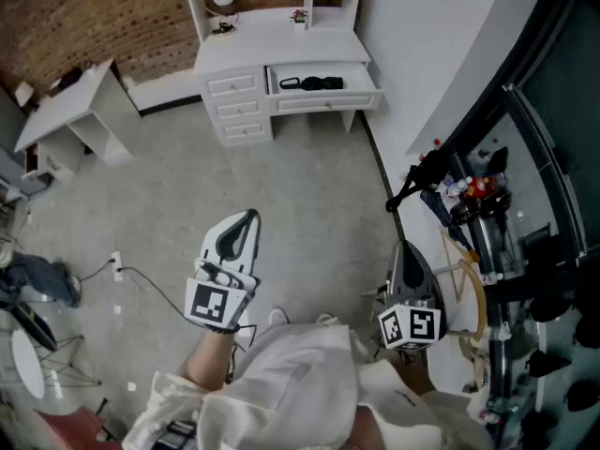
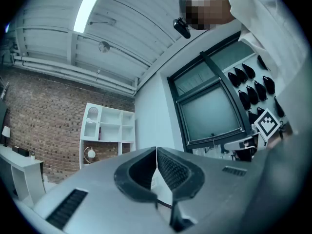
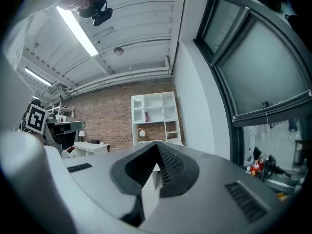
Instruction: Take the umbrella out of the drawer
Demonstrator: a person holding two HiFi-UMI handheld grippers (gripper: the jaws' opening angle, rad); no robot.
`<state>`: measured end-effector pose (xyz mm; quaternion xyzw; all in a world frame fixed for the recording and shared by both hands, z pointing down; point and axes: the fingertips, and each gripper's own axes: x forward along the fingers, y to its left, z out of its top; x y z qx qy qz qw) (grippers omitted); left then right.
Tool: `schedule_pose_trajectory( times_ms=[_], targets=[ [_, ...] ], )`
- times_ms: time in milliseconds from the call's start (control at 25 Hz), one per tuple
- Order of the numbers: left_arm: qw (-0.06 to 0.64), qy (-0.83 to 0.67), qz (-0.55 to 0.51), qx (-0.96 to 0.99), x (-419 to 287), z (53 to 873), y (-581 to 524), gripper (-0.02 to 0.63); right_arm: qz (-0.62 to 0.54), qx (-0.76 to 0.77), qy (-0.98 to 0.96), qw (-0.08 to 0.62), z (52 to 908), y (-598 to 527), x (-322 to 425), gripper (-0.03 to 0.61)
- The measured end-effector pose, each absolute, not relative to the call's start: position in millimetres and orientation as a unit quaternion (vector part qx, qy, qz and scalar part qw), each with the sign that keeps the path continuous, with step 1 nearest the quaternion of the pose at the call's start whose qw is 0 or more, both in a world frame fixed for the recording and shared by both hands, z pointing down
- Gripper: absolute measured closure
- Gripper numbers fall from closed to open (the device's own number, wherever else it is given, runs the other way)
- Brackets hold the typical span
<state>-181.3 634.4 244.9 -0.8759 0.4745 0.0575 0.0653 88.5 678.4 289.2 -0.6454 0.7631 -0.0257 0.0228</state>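
A black folded umbrella (image 1: 312,83) lies in the open right-hand drawer (image 1: 325,101) of a white desk (image 1: 281,43) at the far end of the room. Both grippers are held well short of it, over the grey floor near the person's body. My left gripper (image 1: 247,218) is shut and empty; in the left gripper view (image 2: 156,151) its ribbed pads meet at the tips. My right gripper (image 1: 405,247), beside the wall on the right, is shut and empty too, and its pads meet in the right gripper view (image 3: 157,145). Neither gripper view shows the umbrella.
A white shelf unit (image 3: 153,115) stands on the desk against a brick wall. A small white side table (image 1: 70,111) sits at the left. A cable (image 1: 141,275) trails on the floor. Black stands and cluttered gear (image 1: 478,204) line the glass wall on the right.
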Motion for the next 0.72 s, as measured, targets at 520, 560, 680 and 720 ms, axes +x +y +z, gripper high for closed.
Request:
schedule_pose_trajectory(
  times_ms=[520, 560, 680, 720],
  targets=[
    [0.039, 0.448, 0.064, -0.891, -184.0, 251.8, 630.8, 0.583, -0.037, -0.640, 0.767, 0.035, 289.4, 675.2, 70.3, 0.561],
    [0.033, 0.440, 0.062, -0.895, -182.6, 254.0, 630.2, 0.582, -0.038, -0.641, 0.766, 0.034, 289.6, 675.0, 68.3, 0.561],
    [0.019, 0.416, 0.059, -0.907, -179.7, 258.5, 627.4, 0.411, -0.039, -0.645, 0.763, 0.032, 289.9, 673.8, 60.8, 0.561],
    [0.015, 0.410, 0.060, -0.910, -179.5, 258.9, 626.2, 0.372, -0.040, -0.646, 0.761, 0.032, 290.0, 673.1, 57.9, 0.561]
  ],
)
